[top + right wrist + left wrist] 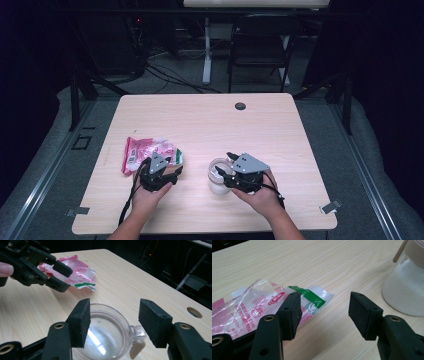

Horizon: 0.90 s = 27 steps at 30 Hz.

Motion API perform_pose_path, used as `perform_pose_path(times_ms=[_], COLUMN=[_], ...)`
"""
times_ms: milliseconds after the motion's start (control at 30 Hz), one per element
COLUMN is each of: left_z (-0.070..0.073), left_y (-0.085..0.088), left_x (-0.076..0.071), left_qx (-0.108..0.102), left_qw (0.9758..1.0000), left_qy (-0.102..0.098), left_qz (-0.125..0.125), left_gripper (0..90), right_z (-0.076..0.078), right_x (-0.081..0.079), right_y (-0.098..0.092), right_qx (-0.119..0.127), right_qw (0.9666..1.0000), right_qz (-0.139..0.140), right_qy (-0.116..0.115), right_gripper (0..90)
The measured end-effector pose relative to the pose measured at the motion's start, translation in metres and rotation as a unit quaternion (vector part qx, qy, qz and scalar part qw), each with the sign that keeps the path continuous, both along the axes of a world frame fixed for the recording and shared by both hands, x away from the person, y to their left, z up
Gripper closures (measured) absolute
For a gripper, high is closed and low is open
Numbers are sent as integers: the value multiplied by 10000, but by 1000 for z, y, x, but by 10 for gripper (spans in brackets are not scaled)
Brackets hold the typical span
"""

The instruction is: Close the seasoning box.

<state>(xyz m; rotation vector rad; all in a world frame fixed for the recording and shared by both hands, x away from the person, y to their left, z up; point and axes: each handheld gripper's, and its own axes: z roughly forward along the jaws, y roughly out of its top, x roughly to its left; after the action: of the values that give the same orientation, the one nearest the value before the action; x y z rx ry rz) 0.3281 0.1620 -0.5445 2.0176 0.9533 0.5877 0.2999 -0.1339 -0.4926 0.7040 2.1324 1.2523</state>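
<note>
Left hand-held gripper [324, 312] wide open beside packet [262, 310]

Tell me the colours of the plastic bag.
Pink and white with a green stripe; clearest in the left gripper view.

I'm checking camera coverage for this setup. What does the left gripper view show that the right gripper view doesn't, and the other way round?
Left gripper view: the jar's side, with white powder inside, and the left gripper's open jaws by the plastic bag's corner.

Right gripper view: the jar's open mouth from above, between the right gripper's open jaws, plus the round table hole.

Both: bag, jar and wooden table.
</note>
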Motion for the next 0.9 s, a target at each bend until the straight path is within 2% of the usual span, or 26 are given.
perform_pose_path(times_ms=[300, 567, 900], left_z=[0, -1, -1], left_y=[0, 0, 0], left_x=[0, 0, 0], left_qx=[15, 23, 39], left_qw=[10000, 10000, 10000], left_qy=[4, 7, 10], left_qz=[-10, -11, -4], left_gripper=[435, 435, 435], right_z=[2, 0, -5], right_x=[8, 14, 22], right_y=[-18, -30, -46], right_qx=[259, 318, 489], right_qw=[9991, 9978, 9940], right_qz=[-315, -559, -939], right_qy=[114, 158, 262], right_gripper=[428, 431, 432])
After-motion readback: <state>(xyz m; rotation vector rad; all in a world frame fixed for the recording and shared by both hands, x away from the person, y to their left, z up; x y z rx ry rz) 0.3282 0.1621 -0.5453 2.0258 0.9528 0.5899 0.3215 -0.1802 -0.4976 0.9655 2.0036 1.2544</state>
